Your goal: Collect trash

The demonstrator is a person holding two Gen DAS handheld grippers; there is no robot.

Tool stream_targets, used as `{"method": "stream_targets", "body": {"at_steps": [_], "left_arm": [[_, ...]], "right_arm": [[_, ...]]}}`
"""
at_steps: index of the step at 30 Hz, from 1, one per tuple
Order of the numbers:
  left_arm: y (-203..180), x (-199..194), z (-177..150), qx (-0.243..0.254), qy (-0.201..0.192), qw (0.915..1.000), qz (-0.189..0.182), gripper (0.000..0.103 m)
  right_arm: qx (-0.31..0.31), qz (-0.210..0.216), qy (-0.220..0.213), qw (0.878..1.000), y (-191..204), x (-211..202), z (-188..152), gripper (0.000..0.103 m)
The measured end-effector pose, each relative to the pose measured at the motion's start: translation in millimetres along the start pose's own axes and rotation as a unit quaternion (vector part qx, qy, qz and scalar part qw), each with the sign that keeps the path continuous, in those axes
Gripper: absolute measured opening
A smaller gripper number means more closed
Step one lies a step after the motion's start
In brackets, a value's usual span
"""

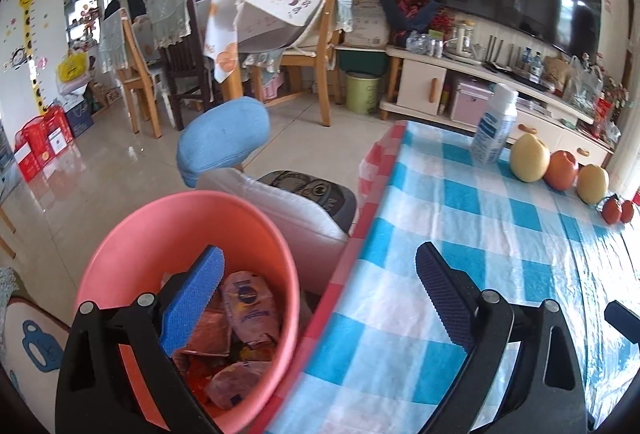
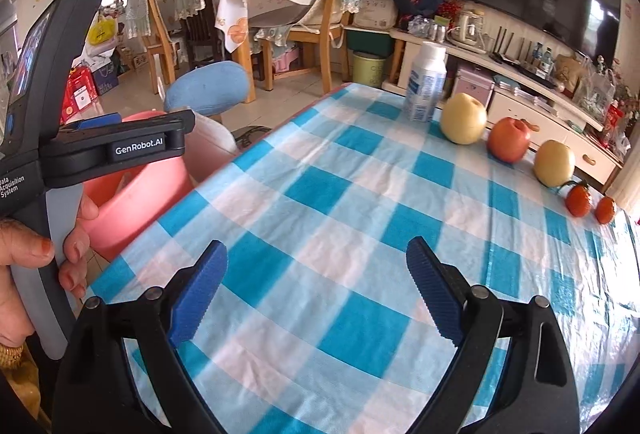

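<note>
Under my left tool (image 1: 320,278), spread and empty, the pink bin (image 1: 132,234) holds crumpled wrappers (image 1: 250,306): light, soft, crinkly, best pinched at a fold. Ahead of my right tool (image 2: 316,266), also spread, the counter (image 2: 320,193) shows no wrappers.

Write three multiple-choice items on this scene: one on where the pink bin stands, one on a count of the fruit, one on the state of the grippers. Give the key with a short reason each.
1. Where is the pink bin?
A. On the checked tablecloth
B. On the floor beside the table
C. On the TV shelf

2. How many fruits lie in the row on the tablecloth?
A. Three
B. Five
C. Seven

3. How is the right gripper?
A. Open and empty
B. Shut on the bottle
C. Shut on a wrapper

Key: B, the bin sits below the table's edge, wrappers inside; B, two pears, an apple and two small oranges; A, only cloth shows between the spread fingers.
</note>
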State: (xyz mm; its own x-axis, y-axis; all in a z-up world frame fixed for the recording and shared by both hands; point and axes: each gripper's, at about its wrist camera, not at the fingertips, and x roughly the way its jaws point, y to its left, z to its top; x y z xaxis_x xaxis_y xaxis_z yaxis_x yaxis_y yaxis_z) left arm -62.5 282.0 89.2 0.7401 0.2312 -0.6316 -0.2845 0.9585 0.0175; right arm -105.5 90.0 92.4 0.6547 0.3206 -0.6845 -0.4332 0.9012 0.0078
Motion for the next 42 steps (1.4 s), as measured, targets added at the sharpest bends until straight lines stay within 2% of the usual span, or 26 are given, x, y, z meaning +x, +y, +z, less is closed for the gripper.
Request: {"method": "stream_targets", "body": {"at_steps": [11,23,30,42], "left_arm": [[-65,-12,-4,0.045,-0.003,0.9983,-0.037,0.096],[-144,-42,-24,0.082,-0.012,0.9929,-0.085,0.096],[-179,-66,-33,0.093,-0.034,0.9913,-0.087,0.096],[-220,-101,-48,0.109,-0.048,0.9889,-0.089,0.096]], "right_arm": [[0.032,-0.038,-0.033,0.998,-61,-36,-22,0.092],[0.057,-0.077,-0.063,0.993,-120,-76,-42,0.092],[0.047,-0.113,-0.088,0.989,-141,-101,-54,0.092],[0.076,-0.135,-0.117,0.981,-175,-138,-78,0.092]]}}
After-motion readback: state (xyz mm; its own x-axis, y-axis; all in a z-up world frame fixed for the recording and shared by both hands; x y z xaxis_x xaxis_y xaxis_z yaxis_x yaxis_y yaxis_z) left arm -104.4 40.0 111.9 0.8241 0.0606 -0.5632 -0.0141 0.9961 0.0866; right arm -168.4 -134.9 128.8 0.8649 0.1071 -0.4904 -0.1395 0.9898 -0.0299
